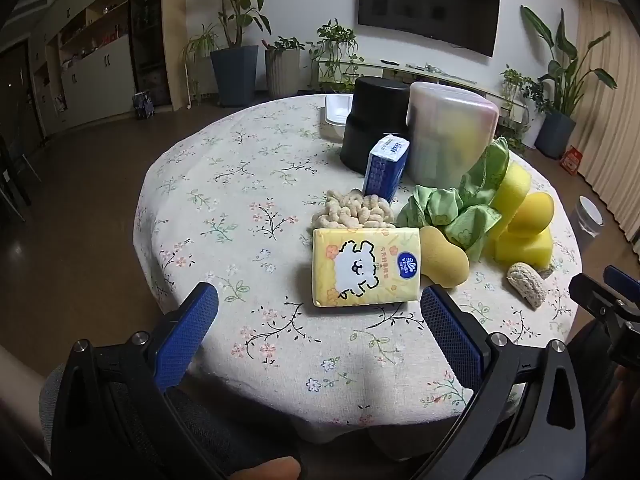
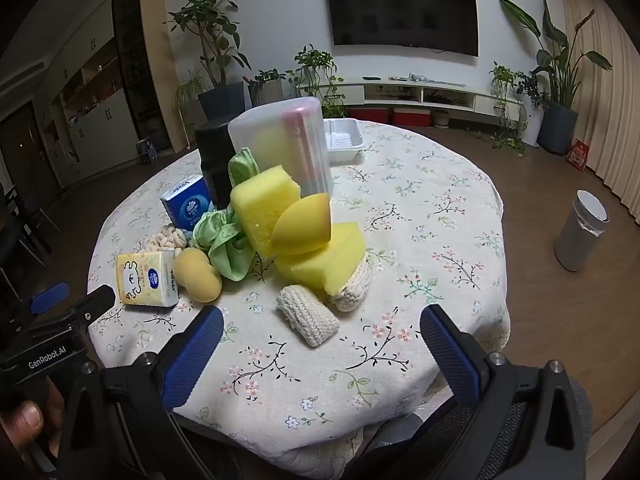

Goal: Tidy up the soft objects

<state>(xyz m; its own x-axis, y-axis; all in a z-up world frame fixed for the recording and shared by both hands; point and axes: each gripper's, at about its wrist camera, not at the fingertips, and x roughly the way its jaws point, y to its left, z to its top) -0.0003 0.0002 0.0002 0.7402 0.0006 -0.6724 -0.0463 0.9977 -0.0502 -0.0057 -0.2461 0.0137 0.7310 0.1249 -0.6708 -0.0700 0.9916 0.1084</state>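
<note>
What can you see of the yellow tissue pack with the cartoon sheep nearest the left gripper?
The yellow tissue pack is a soft, plastic-wrapped rectangular block lying flat on the floral tablecloth, printed face up: a white cartoon sheep, small flowers, a blue oval logo. It looks sealed and uncrushed. The pile of puffy beige pieces sits right behind it, and the tan peanut-shaped sponge lies against its right edge. Neither gripper touches it.

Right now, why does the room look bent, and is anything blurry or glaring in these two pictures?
Left wrist view: fisheye lens bows the television and rounds the table; dark corners. Right wrist view: same bending at the curtain; dim indoor light, soft shadows under the yellow sponges, no harsh glare; the open right tool is sharp.
</note>
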